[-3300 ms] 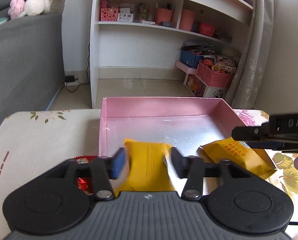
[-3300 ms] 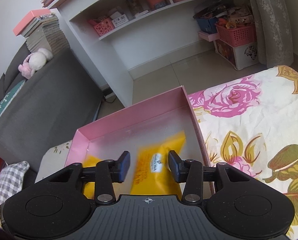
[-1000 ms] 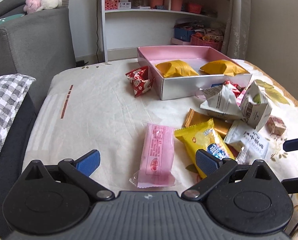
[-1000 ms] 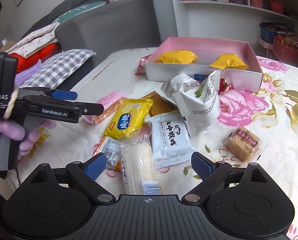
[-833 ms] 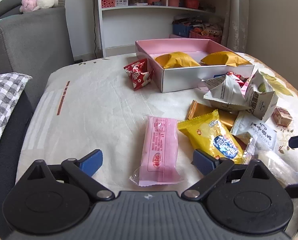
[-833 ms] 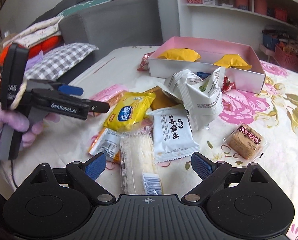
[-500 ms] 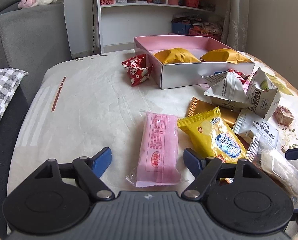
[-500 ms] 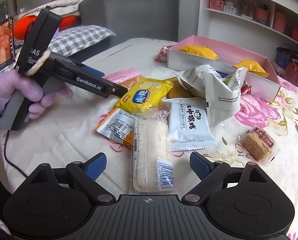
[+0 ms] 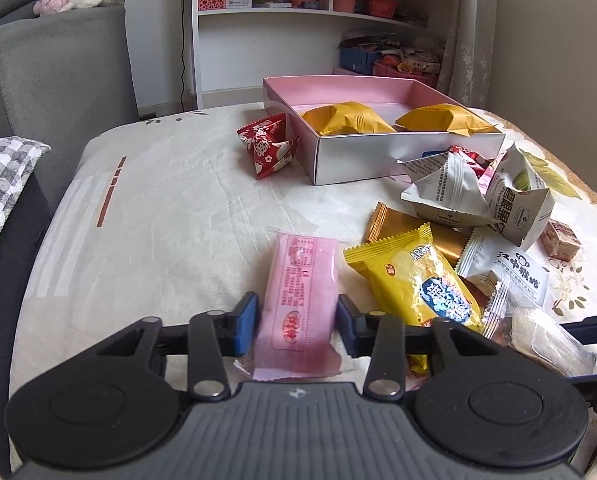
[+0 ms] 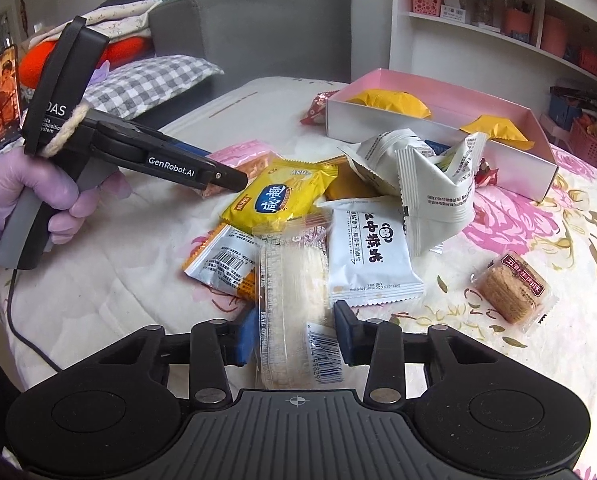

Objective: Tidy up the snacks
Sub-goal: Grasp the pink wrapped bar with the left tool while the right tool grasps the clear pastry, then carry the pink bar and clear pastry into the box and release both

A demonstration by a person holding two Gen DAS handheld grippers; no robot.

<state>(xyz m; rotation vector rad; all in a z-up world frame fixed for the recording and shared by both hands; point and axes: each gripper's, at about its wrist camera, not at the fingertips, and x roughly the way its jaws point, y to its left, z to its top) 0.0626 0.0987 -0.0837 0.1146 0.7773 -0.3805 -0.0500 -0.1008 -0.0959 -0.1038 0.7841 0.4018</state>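
My left gripper (image 9: 297,326) has its blue pads closed against both sides of a pink snack packet (image 9: 302,300) lying on the cloth. My right gripper (image 10: 296,336) is closed on a clear packet of pale wafers (image 10: 292,312) with a barcode. The pink box (image 9: 378,160) stands further back and holds two orange-yellow packets (image 9: 348,118). A pile of loose snacks lies between: a yellow packet (image 9: 418,284), white folded bags (image 9: 478,192), a white sachet (image 10: 372,256). The left gripper also shows in the right wrist view (image 10: 222,178).
A red packet (image 9: 268,148) lies left of the box. A small brown biscuit pack (image 10: 512,286) lies to the right. A grey sofa (image 9: 54,72) with a checked cushion stands left, white shelves (image 9: 318,12) behind. The cloth-covered table drops off at its near edge.
Both grippers came back from the box, moved down to the near snacks and closed: the left onto the pink packet, the right onto the clear wafer packet.
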